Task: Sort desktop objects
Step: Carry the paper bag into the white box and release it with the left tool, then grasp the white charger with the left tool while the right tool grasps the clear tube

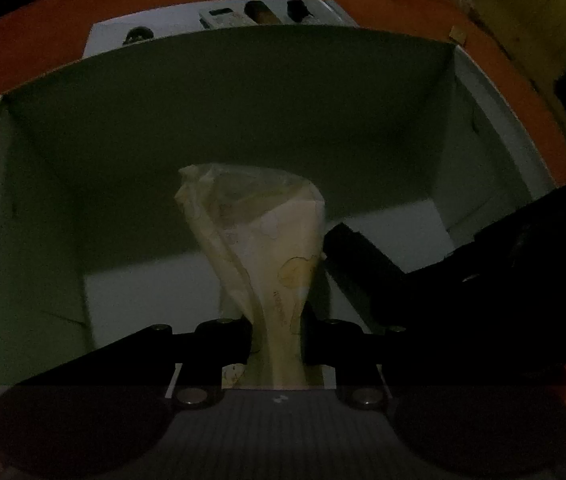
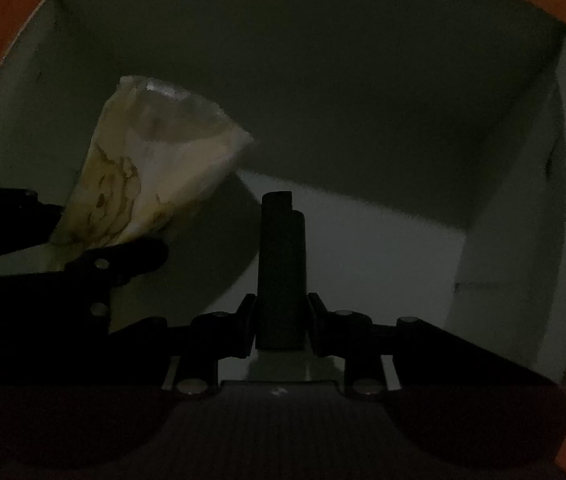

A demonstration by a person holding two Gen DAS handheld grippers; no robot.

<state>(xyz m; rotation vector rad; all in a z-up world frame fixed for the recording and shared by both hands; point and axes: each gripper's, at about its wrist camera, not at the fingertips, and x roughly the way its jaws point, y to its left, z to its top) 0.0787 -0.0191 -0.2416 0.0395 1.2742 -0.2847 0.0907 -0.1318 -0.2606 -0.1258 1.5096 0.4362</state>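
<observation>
My left gripper is shut on a cream tissue packet with a cartoon print and holds it inside a white cardboard box. The packet also shows in the right wrist view, at the left. My right gripper is shut on a dark cylindrical object, and holds it upright inside the same box. That dark object also shows in the left wrist view, just right of the packet. The scene is very dim.
The box stands on an orange-red table. Behind the box lies a white tray with several small items. Wooden crates stand at the far right.
</observation>
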